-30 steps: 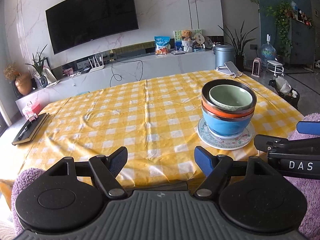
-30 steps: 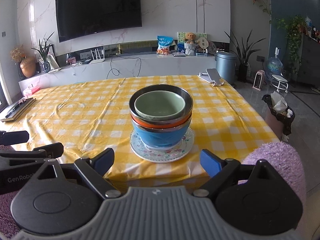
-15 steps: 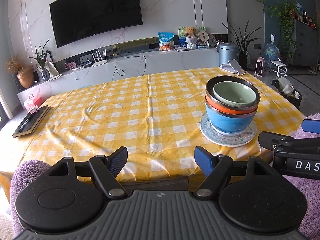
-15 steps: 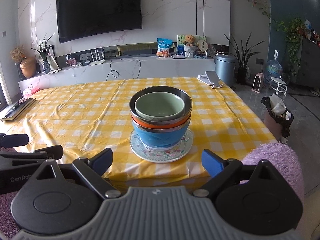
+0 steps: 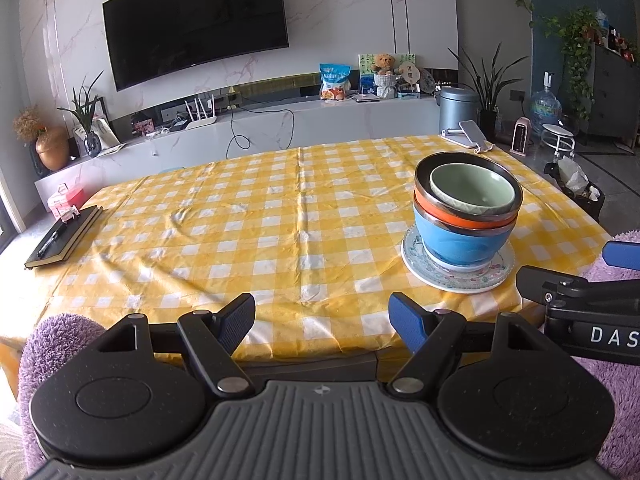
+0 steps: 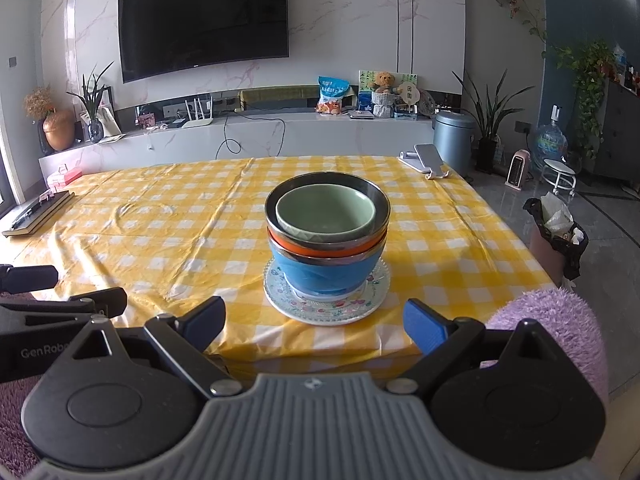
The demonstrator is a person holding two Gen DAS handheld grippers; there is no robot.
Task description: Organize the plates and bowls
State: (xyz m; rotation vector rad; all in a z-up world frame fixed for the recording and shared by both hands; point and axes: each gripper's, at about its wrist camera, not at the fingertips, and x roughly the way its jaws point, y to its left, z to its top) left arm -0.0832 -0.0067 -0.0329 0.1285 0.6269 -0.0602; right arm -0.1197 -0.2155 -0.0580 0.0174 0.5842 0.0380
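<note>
A stack stands near the front edge of the table: a pale green bowl (image 6: 326,214) nested in an orange bowl (image 6: 320,246), that in a blue bowl (image 6: 326,274), all on a flowered plate (image 6: 326,306). The same stack shows right of centre in the left wrist view, green bowl (image 5: 472,188) on top and plate (image 5: 458,270) underneath. My right gripper (image 6: 316,322) is open just short of the table edge, facing the stack, nothing between its fingers. My left gripper (image 5: 322,320) is open too, left of the stack and empty.
The table wears a yellow checked cloth (image 5: 260,220). A black notebook with a pen (image 5: 64,236) lies at its left edge, a phone stand (image 6: 426,160) at the far right corner. A bin with a black bag (image 6: 558,236) stands on the floor to the right.
The left wrist view has rolled slightly, levelling out. The stack and both grippers have kept their places.
</note>
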